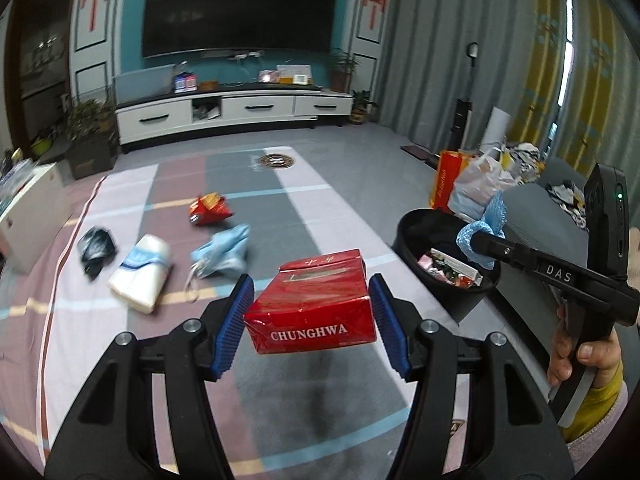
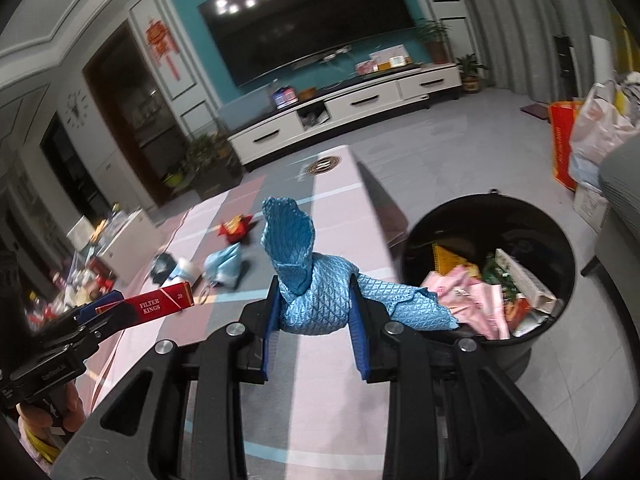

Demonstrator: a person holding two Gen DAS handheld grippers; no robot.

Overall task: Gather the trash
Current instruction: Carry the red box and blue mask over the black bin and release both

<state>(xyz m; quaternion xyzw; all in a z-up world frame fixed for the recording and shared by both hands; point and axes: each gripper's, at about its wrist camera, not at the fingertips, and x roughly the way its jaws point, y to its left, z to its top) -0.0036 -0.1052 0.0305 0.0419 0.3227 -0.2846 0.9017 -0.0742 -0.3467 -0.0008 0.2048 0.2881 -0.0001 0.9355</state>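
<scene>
My left gripper (image 1: 311,294) is shut on a red Chunghwa cigarette pack (image 1: 316,304) and holds it above the striped mat; it also shows in the right wrist view (image 2: 160,304). My right gripper (image 2: 314,300) is shut on a crumpled blue cloth (image 2: 304,272), held just left of the black trash bin (image 2: 532,208); the bin (image 1: 416,224) holds several wrappers. On the mat lie a red snack bag (image 1: 210,209), a blue face mask (image 1: 224,252), a white tissue pack (image 1: 140,274) and a black crumpled bag (image 1: 96,250).
A white TV cabinet (image 1: 232,110) stands at the back under a large TV. Potted plants (image 1: 90,136) stand at left, a white box (image 1: 28,216) beside the mat. Bags (image 1: 472,184) and a grey sofa (image 1: 532,216) are to the right of the bin.
</scene>
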